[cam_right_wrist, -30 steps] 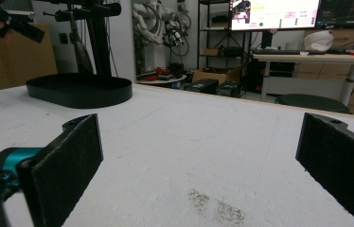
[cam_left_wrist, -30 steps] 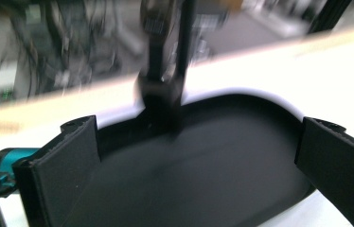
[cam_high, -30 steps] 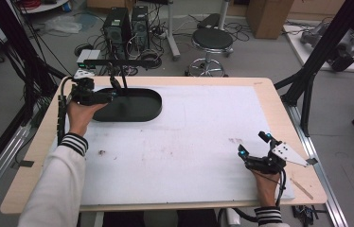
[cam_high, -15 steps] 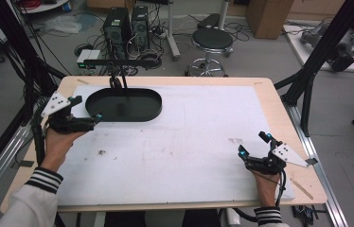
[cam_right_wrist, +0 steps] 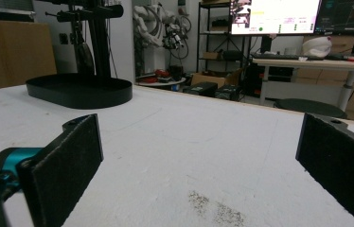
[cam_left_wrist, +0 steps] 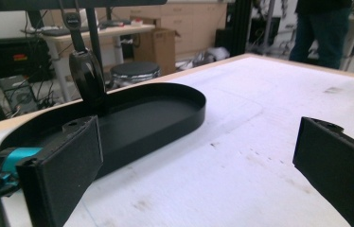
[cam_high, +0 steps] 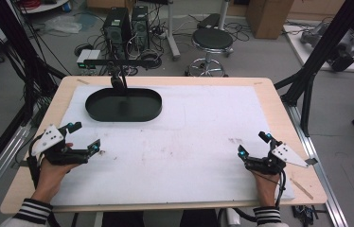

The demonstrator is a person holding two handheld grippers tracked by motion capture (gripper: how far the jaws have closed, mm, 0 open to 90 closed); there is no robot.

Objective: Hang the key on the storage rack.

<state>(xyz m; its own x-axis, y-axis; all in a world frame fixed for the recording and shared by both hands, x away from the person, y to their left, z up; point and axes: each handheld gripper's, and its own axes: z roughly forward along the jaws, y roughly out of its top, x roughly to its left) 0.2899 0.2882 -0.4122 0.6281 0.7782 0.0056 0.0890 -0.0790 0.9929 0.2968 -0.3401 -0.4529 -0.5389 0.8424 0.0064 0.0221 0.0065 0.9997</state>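
Left gripper (cam_high: 84, 137) spread, empty; right gripper (cam_high: 253, 144) likewise (both resting near table edge). Black tray (cam_high: 123, 105) apparently empty. No task evident; nothing underway.

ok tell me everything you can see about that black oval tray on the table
The black oval tray is shallow, with a low upright wall and a flat floor, and looks like matte plastic or metal. It lies flat on the white mat at the table's far left, and nothing can be seen inside it. A black stand with a glossy head rises at its far rim, though whether they touch is unclear. Both grippers are away from it: the left gripper nearest, open, the right gripper across the table.
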